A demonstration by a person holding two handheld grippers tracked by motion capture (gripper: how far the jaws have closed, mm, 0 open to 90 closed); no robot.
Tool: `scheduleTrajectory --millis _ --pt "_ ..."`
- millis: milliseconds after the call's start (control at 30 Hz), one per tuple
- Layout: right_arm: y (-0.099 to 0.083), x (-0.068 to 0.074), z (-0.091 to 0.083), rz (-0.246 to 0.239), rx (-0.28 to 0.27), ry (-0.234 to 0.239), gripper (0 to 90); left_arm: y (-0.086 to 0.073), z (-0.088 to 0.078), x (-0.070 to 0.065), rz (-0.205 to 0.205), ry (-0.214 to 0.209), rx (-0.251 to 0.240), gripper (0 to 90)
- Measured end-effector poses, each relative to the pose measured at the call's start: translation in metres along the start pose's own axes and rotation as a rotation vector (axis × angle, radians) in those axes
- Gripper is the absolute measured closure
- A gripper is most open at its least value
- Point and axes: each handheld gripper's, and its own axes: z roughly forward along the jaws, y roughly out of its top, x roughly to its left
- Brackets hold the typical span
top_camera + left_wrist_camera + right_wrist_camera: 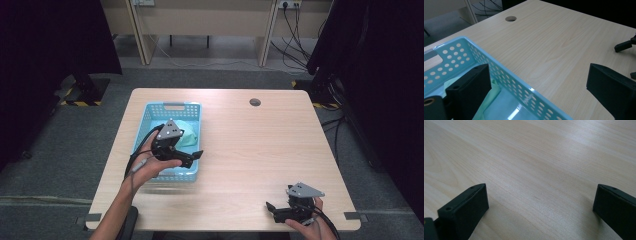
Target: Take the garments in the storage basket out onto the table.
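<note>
**Two open grippers, a blue basket and a green cloth**

Nearest to the person, at the near right corner of the table (240, 150), a hand holds the right gripper (272, 210). Its two black jaws are spread wide apart. Nothing is between them. In the right gripper view, bare wood shows in the gap between the jaws.

A bit farther away, on the left side of the table, the other hand (150, 170) holds the left gripper (192, 157). It hangs over the near right edge of the blue basket (150, 112). Its jaws are spread wide too, and they hold nothing. In the left gripper view, one jaw is over the inside of the basket (506, 75) and the other jaw is over the table, outside the basket wall.

The green cloth (189, 134) lies inside the basket, just past the left gripper. The cloth (486, 100) sits right beside the jaw that is over the basket. I cannot tell if they touch.

Farther off, a small round hole (255, 102) sits near the far edge of the table.
</note>
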Motion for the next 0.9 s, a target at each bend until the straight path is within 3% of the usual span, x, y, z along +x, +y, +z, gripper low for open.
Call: scheduleTrajectory --millis 900 --pt "0.000 0.000 0.000 0.000 0.000 0.000 0.2 -0.008 0.019 0.046 -0.088 0.051 0.055 5.9"
